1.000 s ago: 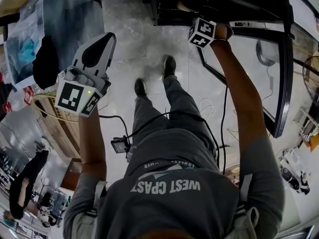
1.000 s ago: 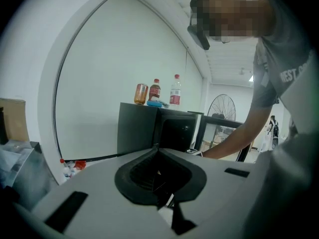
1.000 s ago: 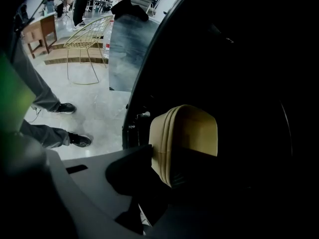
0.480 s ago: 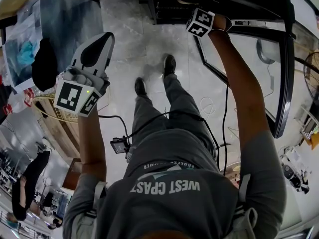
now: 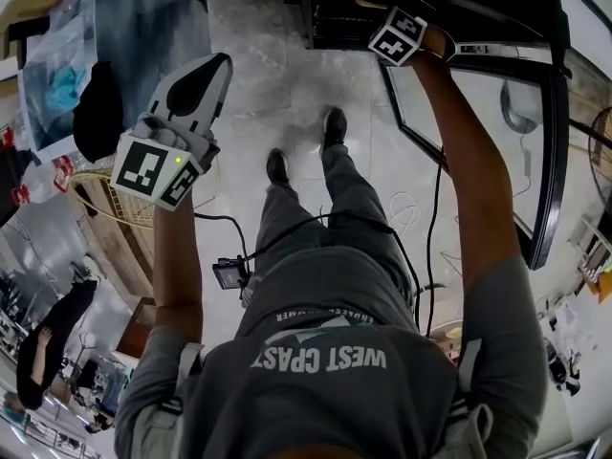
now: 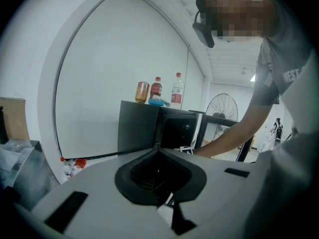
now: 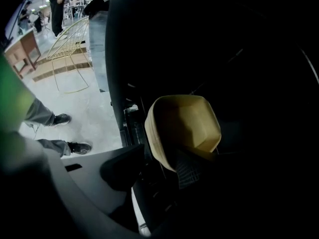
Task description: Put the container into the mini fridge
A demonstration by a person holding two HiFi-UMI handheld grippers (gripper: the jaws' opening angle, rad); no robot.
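Tan container (image 7: 182, 126) sits inside the dark mini fridge (image 5: 335, 12), glass door (image 5: 478, 132) swung open. Right tongs (image 7: 162, 163) reach into the fridge and have just been opening; they now stand apart, with the container's near rim between them, unclamped. Left tongs (image 6: 157, 146) are together, empty, held up over the floor (image 5: 258, 75).

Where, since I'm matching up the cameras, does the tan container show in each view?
Head view: not discernible; the mini fridge is top centre.
Left gripper view: not in it; the mini fridge stands at centre.
Right gripper view: container at centre, inside the dark mini fridge.
Shared landmark: the mini fridge.
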